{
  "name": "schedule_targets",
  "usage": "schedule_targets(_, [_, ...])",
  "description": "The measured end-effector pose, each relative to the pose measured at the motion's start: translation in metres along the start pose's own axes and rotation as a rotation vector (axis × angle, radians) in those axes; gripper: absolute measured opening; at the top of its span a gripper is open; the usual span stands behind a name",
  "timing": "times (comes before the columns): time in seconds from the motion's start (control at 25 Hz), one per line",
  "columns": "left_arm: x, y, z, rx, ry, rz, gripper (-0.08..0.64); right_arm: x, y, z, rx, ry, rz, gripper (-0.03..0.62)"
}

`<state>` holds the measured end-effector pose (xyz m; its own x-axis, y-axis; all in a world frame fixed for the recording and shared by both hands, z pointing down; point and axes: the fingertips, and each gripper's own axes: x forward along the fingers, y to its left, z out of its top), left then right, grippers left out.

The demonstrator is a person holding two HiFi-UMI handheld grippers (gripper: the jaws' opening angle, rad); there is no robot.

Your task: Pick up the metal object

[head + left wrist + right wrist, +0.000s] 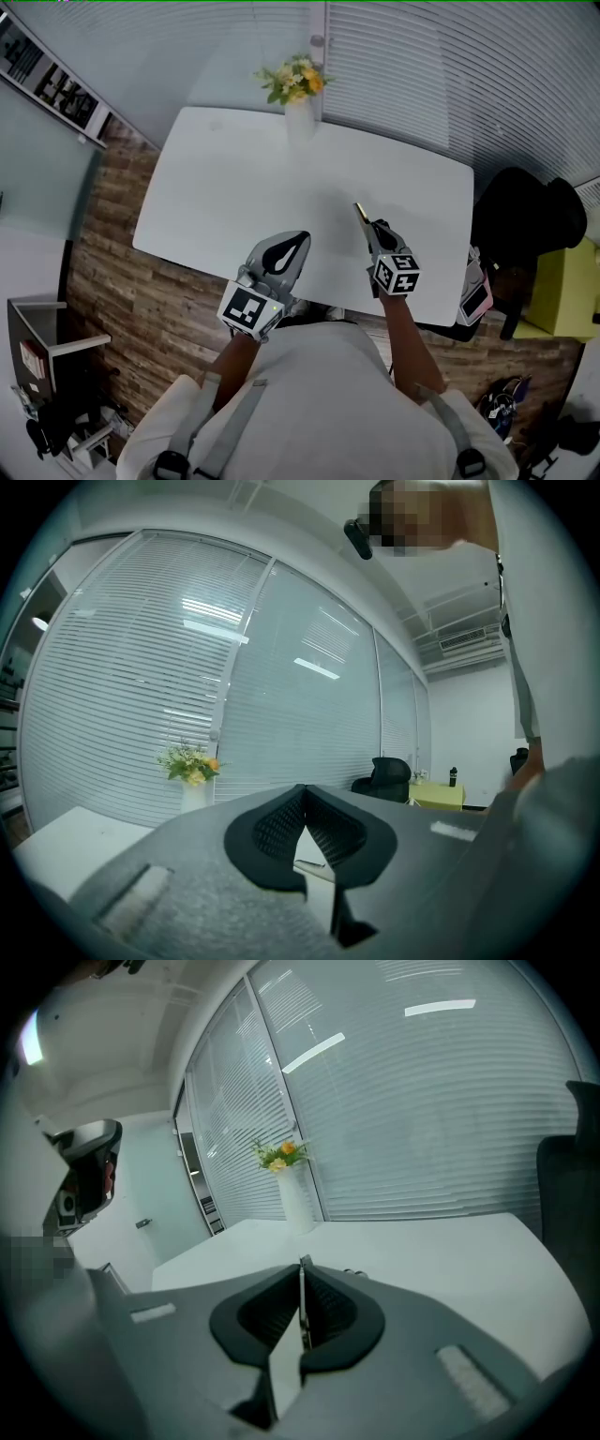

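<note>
1. While my right gripper (pixel 302 1267) has its jaws pinched almost fully together on the metal object (pixel 301 1309), a thin flat strip standing on edge between the pads, I'd hold that squeeze even, since so slim a piece could pivot or slip.
2. In the head view the strip's tip pokes just past the jaw ends, above the white table (pixel 234 178). The pick looks as good as made to me, so I'd raise it slowly and straight, without rolling the wrist.
3. My left gripper (pixel 303 789) is closed tip to tip on nothing, near the right one. I'd leave it parked, clear of the strip.
4. Well beyond both, a vase of flowers (pixel 300 112) stands at the table's far edge, so I'd avoid swinging the strip that way.
</note>
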<state>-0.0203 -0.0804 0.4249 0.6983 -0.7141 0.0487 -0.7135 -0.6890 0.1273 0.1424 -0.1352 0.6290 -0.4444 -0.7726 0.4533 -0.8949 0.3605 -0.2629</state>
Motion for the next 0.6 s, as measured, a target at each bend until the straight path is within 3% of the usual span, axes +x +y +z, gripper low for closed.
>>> schedule_targets(0.6, [0.006, -0.001, 0.008, 0.004, -0.018, -0.013, 0.002, -0.041, 0.034, 0.063, -0.118, -0.055, 0.045, 0.011])
